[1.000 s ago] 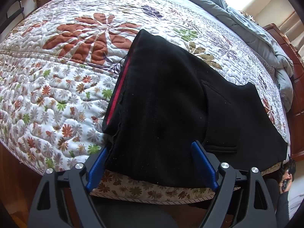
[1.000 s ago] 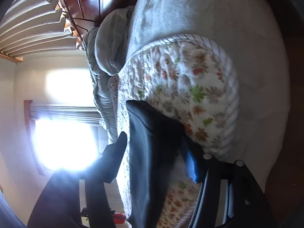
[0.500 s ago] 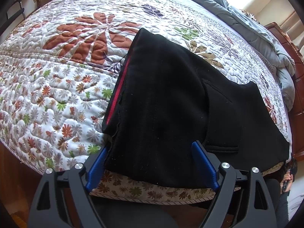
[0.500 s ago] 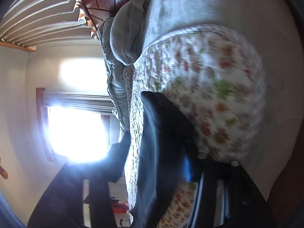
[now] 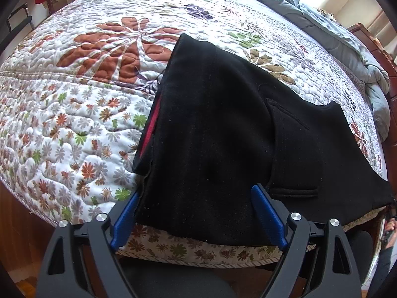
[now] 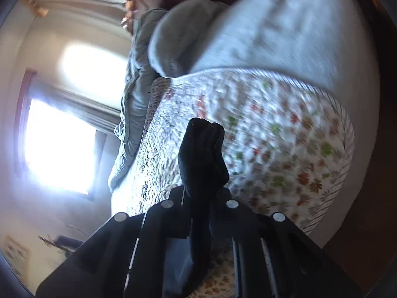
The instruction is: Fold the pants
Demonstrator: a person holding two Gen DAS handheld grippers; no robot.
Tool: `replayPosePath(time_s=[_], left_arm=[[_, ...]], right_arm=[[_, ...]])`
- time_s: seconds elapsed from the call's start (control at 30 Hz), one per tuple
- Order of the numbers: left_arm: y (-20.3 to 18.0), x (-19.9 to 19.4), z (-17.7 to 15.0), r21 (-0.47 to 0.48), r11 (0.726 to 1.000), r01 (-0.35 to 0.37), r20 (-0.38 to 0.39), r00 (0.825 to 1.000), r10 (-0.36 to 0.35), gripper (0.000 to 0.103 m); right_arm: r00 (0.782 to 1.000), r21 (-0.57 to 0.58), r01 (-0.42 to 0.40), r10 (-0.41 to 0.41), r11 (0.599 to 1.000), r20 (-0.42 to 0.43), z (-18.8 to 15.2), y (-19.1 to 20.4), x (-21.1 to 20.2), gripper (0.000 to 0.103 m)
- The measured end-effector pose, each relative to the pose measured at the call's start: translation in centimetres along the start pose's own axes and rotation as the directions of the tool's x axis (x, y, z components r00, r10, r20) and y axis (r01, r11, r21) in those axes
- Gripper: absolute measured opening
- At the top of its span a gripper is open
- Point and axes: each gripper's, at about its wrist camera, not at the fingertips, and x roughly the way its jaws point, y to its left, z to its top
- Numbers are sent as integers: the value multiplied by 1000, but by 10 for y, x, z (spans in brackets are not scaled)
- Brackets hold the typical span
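Pants, black with a red strip at one edge, lie folded on the flowered quilt at the near edge of the bed; the left gripper stands wide open, its blue fingers straddling the hem without pinching it; the right gripper has just been closing, and now clamps a bunched black fold of the pants.

I see black pants with a thin red stripe along their left edge, lying on a white quilt patterned with small orange, green and grey flowers and large rust-coloured leaves. My left gripper has blue pads on a black frame. A grey-blue duvet lies beyond, beside a reddish-brown wooden headboard.
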Motion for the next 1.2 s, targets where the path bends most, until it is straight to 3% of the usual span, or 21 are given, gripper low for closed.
replayPosePath(time_s=[0.17,0.47,0.67,0.87,1.07,1.2], left_arm=[[-2,-2,-4,5,1000,-7,4,1000,7,88],[-6,-4,-8,6,1000,-22,13,1000,22,88],[-4,-8,-12,-2,1000,-16,27,1000,16,88],[2,-13,-16,-24,1000,16,41,999,-15,88],[7,-16,-19,-37,998,46,50,998,-45,88],[10,-19,-21,-43,997,67,55,996,-65,88]], right_arm=[[999,-109,37,-33,993,31,-10,44,-17,9],[991,-334,121,-96,935,91,-36,136,-41,9],[983,-475,179,-136,862,123,-63,191,-52,9],[974,-549,227,-176,805,145,-86,222,-52,10],[960,-649,281,-212,707,184,-115,253,-49,10],[956,-683,293,-216,669,198,-130,268,-48,10]])
